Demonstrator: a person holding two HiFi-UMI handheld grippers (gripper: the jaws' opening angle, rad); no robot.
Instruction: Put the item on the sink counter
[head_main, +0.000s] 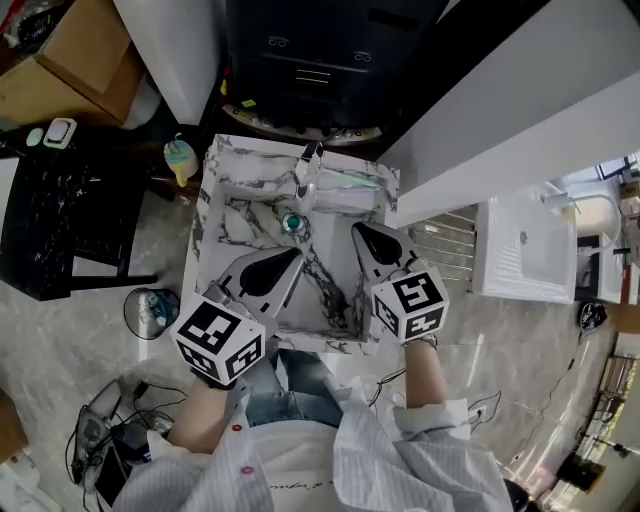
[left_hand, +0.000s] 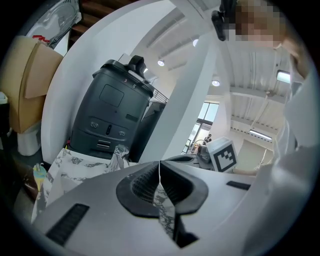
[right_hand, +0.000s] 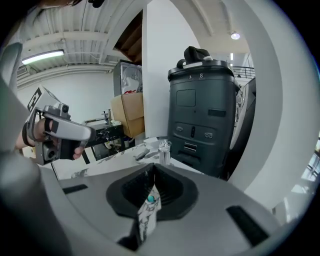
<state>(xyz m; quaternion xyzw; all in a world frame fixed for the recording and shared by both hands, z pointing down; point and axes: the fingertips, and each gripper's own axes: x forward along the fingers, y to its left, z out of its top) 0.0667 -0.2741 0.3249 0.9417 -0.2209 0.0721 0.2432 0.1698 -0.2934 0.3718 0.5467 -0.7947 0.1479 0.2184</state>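
Note:
The marble sink (head_main: 232, 215) lies just below me, with a chrome faucet (head_main: 308, 170) at its back and a teal drain plug (head_main: 293, 222) in the basin. A small yellow bottle with a teal top (head_main: 180, 158) stands outside the sink, off its back left corner; it also shows at the left gripper view's edge as the bottle (left_hand: 39, 174). My left gripper (head_main: 296, 256) hovers over the basin's front left, shut and empty. My right gripper (head_main: 358, 231) hangs over the basin's right side, also shut on nothing. A pale green item (head_main: 350, 180) lies on the back counter.
A dark grey bin-like unit (head_main: 320, 50) stands behind the sink. A black wire rack (head_main: 60, 215) is at the left, with cardboard boxes (head_main: 70, 60) beyond it. A white slanted panel (head_main: 520, 110) runs along the right. Cables (head_main: 110, 430) lie on the floor.

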